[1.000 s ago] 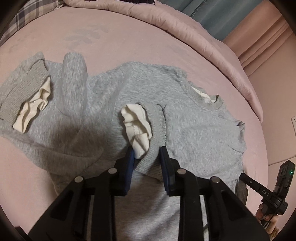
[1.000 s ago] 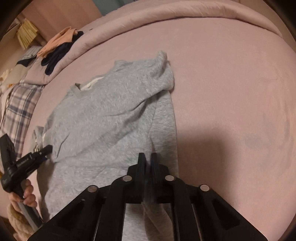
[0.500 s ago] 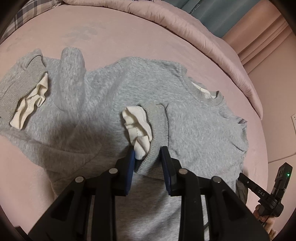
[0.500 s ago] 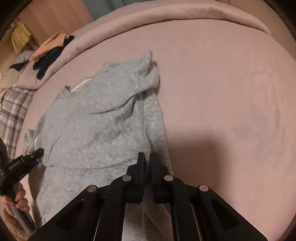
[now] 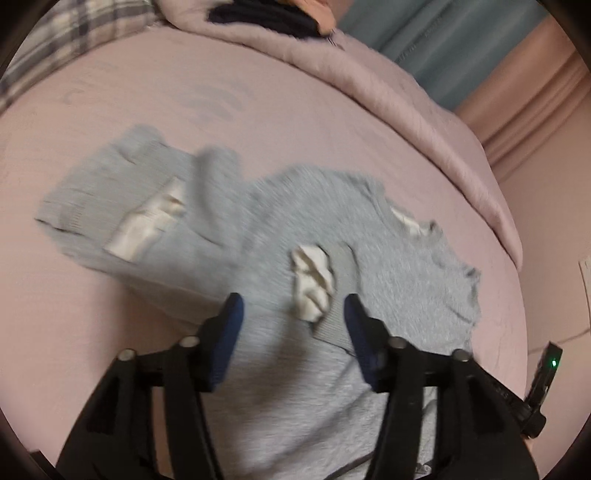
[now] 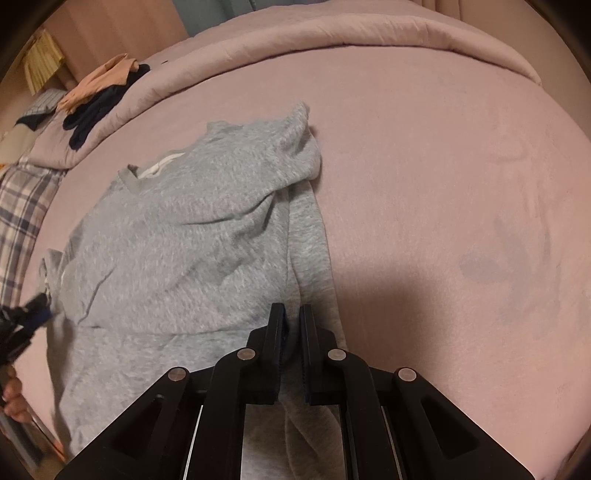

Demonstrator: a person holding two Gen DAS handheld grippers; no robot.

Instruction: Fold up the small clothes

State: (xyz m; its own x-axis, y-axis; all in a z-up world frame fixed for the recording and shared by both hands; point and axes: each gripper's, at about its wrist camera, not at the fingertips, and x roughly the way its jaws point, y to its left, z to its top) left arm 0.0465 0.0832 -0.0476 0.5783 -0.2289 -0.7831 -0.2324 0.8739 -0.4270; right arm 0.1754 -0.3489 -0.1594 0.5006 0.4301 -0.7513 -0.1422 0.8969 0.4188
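A grey sweater (image 5: 388, 280) lies spread on a bed (image 5: 147, 122) covered by a pink sheet, and it takes up only the middle of that surface. In the right wrist view bare sheet runs wide to the right of the garment, as far as the rolled pink comforter (image 6: 369, 33) that rims the far edge; more bare sheet lies beyond the collar. A pile of dark and peach clothes (image 6: 99, 96) sits on the comforter at the far left corner, well apart from the sweater, with a plaid fabric (image 6: 18, 210) beside it.

The sweater's long axis runs from the hem near the cameras away to the neck opening (image 5: 410, 225), which points toward the far comforter. One sleeve is folded in across the chest, its ribbed cuff (image 5: 332, 291) with white lining lying on the body of the garment. The other sleeve (image 5: 122, 218) stretches out sideways on the sheet, blurred.

The left tongs (image 5: 291, 306) have just been opening; their blue pads stand apart on either side of the folded cuff without pressing it. The right tongs (image 6: 291, 325) are nearly closed, pinching a fold of grey fabric at the sweater's side edge.
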